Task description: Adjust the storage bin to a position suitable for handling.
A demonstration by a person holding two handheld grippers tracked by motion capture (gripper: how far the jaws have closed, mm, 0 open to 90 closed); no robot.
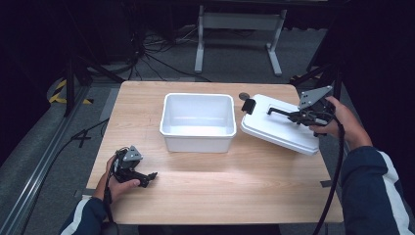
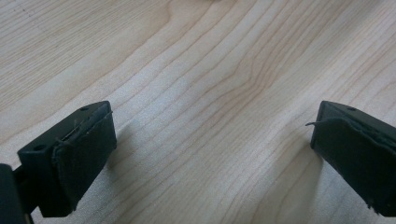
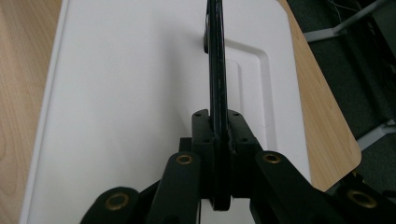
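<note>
Right claw (image 1: 293,116): your right hand (image 1: 337,120) holds it over the lid's right part; its jaws are clamped flat on the black handle (image 3: 216,70).
Lid (image 1: 279,128): white, at the counter's right side, just beside the tub (image 1: 197,122), its near right corner tipping past the counter edge.
Handle: it runs away from the claw along the lid's middle, above a raised panel.
Left claw (image 1: 150,177): low on the counter (image 1: 235,181) near its front left, well apart from tub and lid; jaws spread wide, gripping nothing.
High view: gives you tub, lid and both hands together.
Right claw view: gives you the clamp on the handle (image 3: 217,140) close up.
Left claw view: bare wood (image 2: 210,93) between its pads (image 2: 86,149).
</note>
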